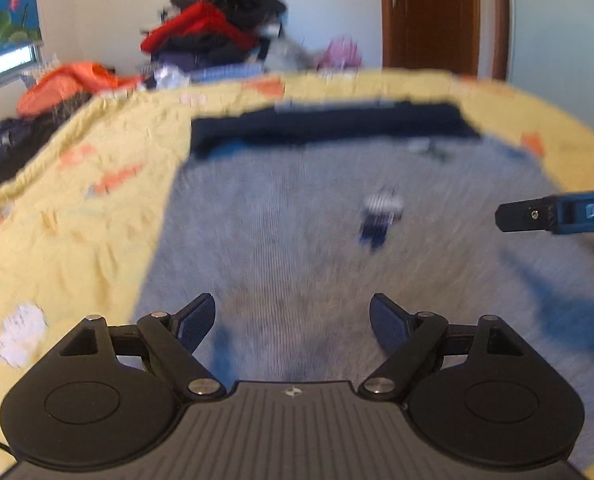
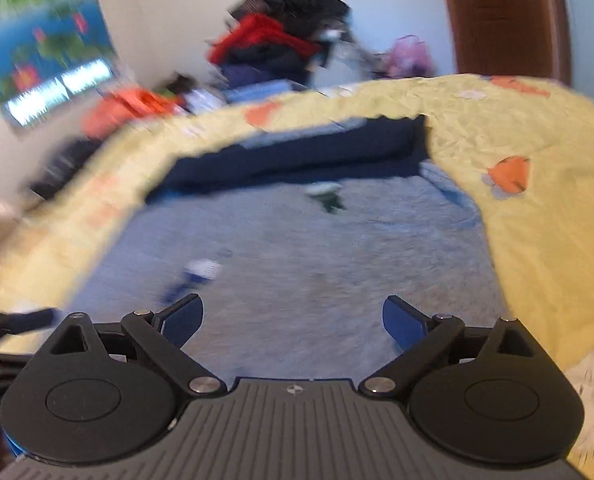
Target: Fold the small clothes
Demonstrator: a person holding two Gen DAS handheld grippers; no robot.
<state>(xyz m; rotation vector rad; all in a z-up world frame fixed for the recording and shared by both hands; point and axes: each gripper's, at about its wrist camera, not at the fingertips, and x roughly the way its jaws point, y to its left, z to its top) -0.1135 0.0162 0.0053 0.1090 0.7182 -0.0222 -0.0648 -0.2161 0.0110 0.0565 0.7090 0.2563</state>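
From the left wrist, the left gripper (image 1: pixel 293 322) hangs spread wide, gripping nothing, over a grey garment (image 1: pixel 317 248) lying ahead on the yellow sheet (image 1: pixel 77 220); the right gripper's finger (image 1: pixel 537 216) shows to its right.

From the right wrist, the right gripper (image 2: pixel 293 322) is also spread and empty above the same garment (image 2: pixel 317 260), with a clothes pile (image 2: pixel 281 36) far beyond.

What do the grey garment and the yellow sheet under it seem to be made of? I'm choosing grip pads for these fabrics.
The grey garment looks like a soft matte knit, probably cotton jersey: faint fine ribbing shows, with a dark navy band at its far edge. The yellow sheet looks like thin, crinkled woven cotton with orange prints. Blur leaves both uncertain.
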